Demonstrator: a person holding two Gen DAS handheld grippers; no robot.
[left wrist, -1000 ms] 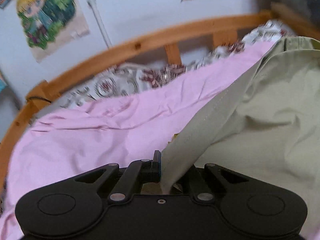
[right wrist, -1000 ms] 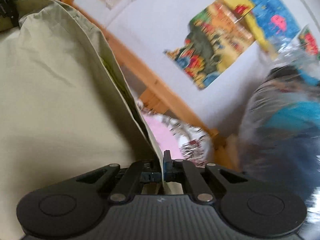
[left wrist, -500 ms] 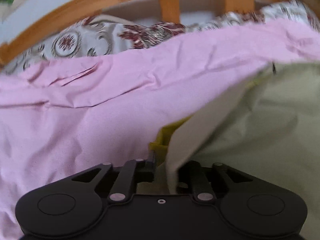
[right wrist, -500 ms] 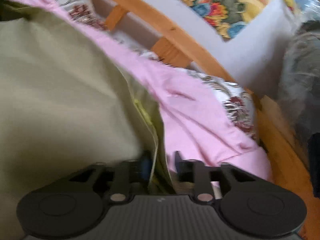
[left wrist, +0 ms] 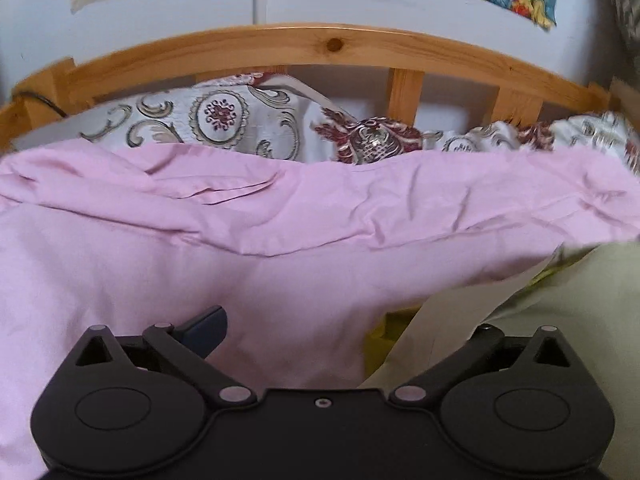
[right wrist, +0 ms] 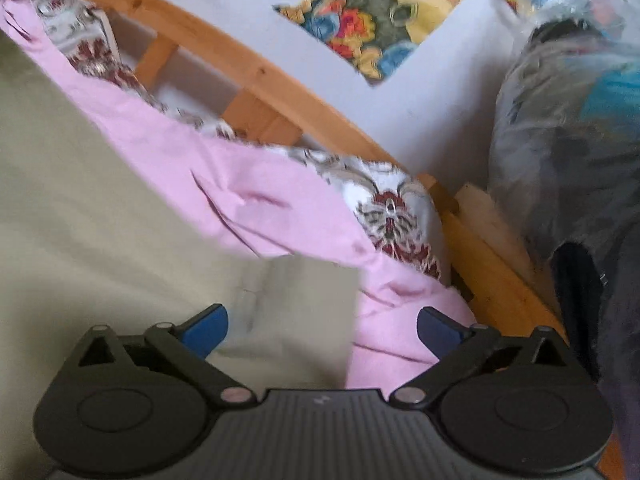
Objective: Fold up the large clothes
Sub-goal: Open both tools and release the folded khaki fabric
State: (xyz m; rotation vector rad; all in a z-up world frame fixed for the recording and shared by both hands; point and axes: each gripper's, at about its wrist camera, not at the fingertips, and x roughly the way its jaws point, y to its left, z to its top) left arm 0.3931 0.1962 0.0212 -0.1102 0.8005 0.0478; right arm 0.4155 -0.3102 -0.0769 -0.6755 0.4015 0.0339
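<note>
The large pale green garment (left wrist: pixel 568 292) lies at the lower right of the left wrist view, with a yellow-green lining showing at its edge. My left gripper (left wrist: pixel 328 322) hangs over the pink sheet (left wrist: pixel 280 248) with its jaws opening wide. Its left blue pad (left wrist: pixel 208 330) is bare and the cloth edge hides the right one. In the right wrist view the garment (right wrist: pixel 100 208) fills the left side. A corner of it lies loose between the opening jaws of my right gripper (right wrist: pixel 320 322). Neither blue pad (right wrist: pixel 438 332) touches it.
A wooden headboard (left wrist: pixel 320 46) curves along the back against a white wall with colourful posters (right wrist: pixel 372 20). Patterned pillows (left wrist: pixel 224 120) lie in front of it, behind the sheet. A bulky bundle in clear plastic (right wrist: pixel 568 120) stands beside the bed frame at the right.
Both grippers were shut on the garment's edge and have let it go, their jaws swinging wide. The cloth has dropped onto the pink sheet. Both views have sunk toward the bed.
</note>
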